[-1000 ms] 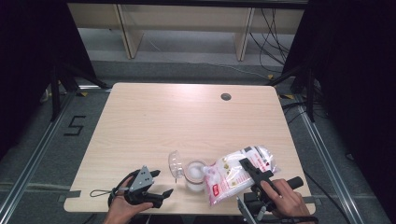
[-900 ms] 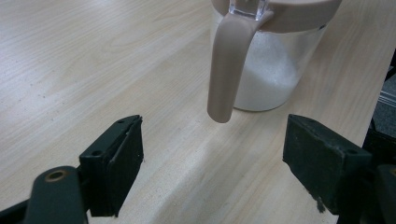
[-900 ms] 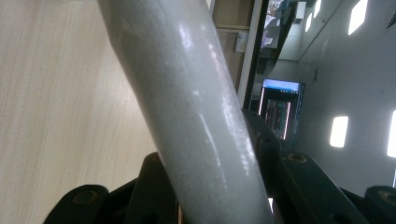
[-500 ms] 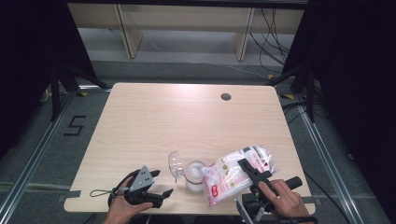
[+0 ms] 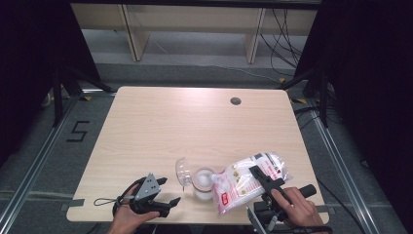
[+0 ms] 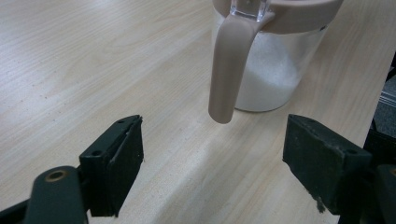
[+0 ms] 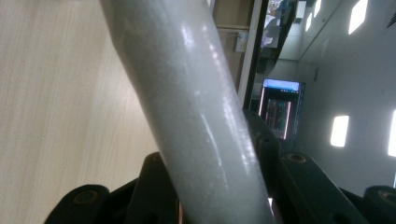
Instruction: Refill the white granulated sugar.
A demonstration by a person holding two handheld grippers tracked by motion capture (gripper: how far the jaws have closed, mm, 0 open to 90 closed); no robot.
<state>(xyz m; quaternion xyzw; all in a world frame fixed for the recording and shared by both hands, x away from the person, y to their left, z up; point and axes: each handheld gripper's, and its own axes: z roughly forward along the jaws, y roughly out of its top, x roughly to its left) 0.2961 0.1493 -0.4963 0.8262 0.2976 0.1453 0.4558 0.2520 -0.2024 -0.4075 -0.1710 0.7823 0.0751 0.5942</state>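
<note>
A clear jar (image 5: 203, 183) with a beige rim holds white granules and stands near the table's front edge, its clear flip lid (image 5: 183, 170) swung open to the left. A plastic bag (image 5: 238, 181) of white granules with a red label lies tilted against the jar's right side, its lower end at the jar's mouth. My right gripper (image 5: 263, 176) is shut on the bag (image 7: 187, 102). Left of the jar, my left gripper (image 5: 170, 191) stands open and low over the table. In the left gripper view the jar (image 6: 268, 70) and its beige hanging handle (image 6: 229, 70) stand just beyond the open left gripper (image 6: 212, 163).
The wooden table (image 5: 195, 126) has a round cable hole (image 5: 235, 101) at the back right. Shelving and cables lie behind it, and a "5" mark (image 5: 78, 130) is taped on the floor at the left. A lit monitor (image 7: 279, 108) stands off the table.
</note>
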